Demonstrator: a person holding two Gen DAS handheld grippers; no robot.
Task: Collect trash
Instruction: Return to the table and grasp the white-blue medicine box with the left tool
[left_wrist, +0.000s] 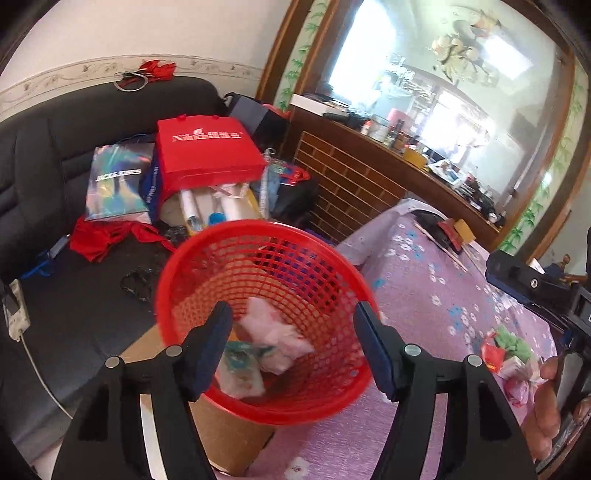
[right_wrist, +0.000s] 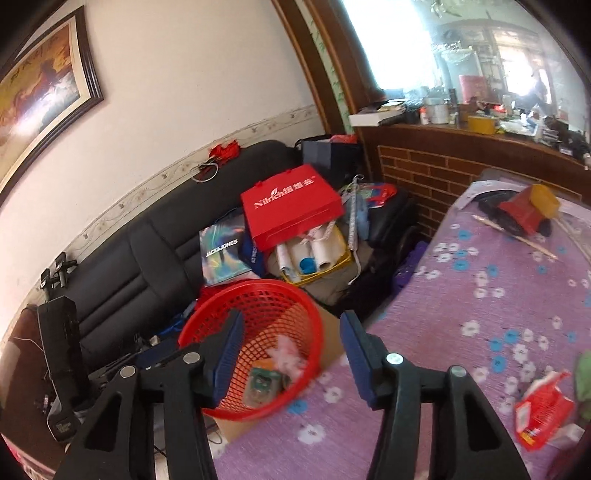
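A red mesh basket (left_wrist: 258, 227) stands on a cardboard box (left_wrist: 225, 424) beside the purple flowered bed (left_wrist: 424, 295). In it lie a crumpled pink tissue (left_wrist: 275, 332) and a green-printed wrapper (left_wrist: 240, 365). My left gripper (left_wrist: 292, 310) hangs open over the basket's mouth with nothing between its fingers. My right gripper (right_wrist: 292, 317) is open too, empty, above the basket's (right_wrist: 255, 286) right rim and the bed edge. The tissue (right_wrist: 286, 354) and the wrapper (right_wrist: 262, 384) also show in the right wrist view. More trash lies on the bed: a red packet (right_wrist: 543, 410) and green and pink scraps (left_wrist: 511, 354).
A black sofa (left_wrist: 92, 122) behind the basket carries a red paper bag (left_wrist: 207, 151), a dark printed bag (left_wrist: 118, 181) and rolled papers (right_wrist: 314, 254). A brick-patterned ledge (right_wrist: 424, 177) with clutter runs under the window. A hand (left_wrist: 546, 410) holds the other gripper at the right edge.
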